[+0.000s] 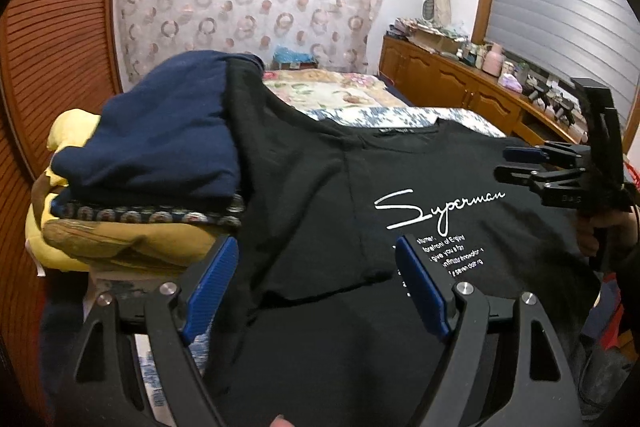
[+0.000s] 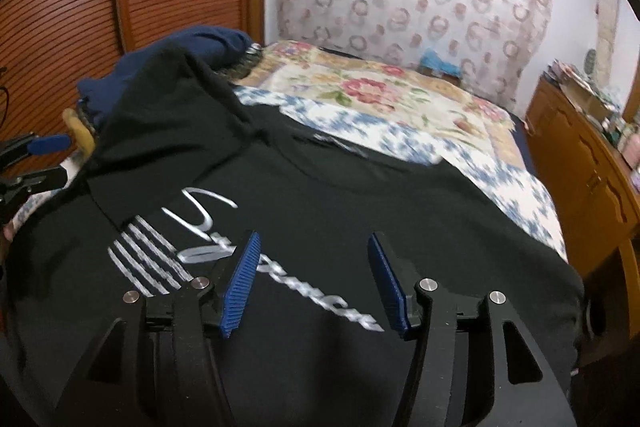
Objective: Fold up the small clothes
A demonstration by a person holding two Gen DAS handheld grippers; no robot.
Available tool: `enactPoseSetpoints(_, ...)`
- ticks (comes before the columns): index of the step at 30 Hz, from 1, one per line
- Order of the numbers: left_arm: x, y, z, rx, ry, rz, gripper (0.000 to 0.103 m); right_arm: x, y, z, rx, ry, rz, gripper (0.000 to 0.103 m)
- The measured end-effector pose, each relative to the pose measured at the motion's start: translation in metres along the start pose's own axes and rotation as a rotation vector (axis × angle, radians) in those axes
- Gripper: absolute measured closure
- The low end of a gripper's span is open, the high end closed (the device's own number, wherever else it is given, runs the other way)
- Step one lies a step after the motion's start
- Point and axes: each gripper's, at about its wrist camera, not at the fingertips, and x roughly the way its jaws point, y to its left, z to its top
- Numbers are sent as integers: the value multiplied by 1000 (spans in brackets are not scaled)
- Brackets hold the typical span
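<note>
Grippers – left point(image 1: 316, 287), right point(image 2: 312, 279) agape, empty | clothes pile point(image 1: 152, 163) crowds black T-shirt point(image 1: 340, 207)

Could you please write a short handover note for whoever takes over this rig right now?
Left claw: open, nothing between its pads, hanging over the black T-shirt.
Right claw: open, empty, over the shirt's white print.
Things: the shirt lies front up across the bed, collar toward the far side. One sleeve is draped up onto the pile of folded clothes at the left.
Done: shirt spread out; several items already stacked.
Left: pull the sleeve off the pile, fold the shirt, add it to the stack.
</note>
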Motion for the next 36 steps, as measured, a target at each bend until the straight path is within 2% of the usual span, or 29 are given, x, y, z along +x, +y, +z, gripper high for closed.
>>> enactPoseSetpoints(11,26,-30,-2,56,74,-22,22,-33,-67,-54,132,24,-75,45)
enactPoseSetpoints(22,52,-48,-3,99,174,-34,22,-73,-165,-115,288,70,-262,45)
enactPoseSetpoints(27,58,-53,-5,108,207,-32,22,-83,-187,-132,331,84,-268,45)
enactPoseSetpoints(32,61,-56,-5,123,224,-17,22,-84,-197,-141,363,98,-215,45)
enactPoseSetpoints(36,63,-59,-7,141,235,-22,13,-81,-196,-142,365,108,-191,46)
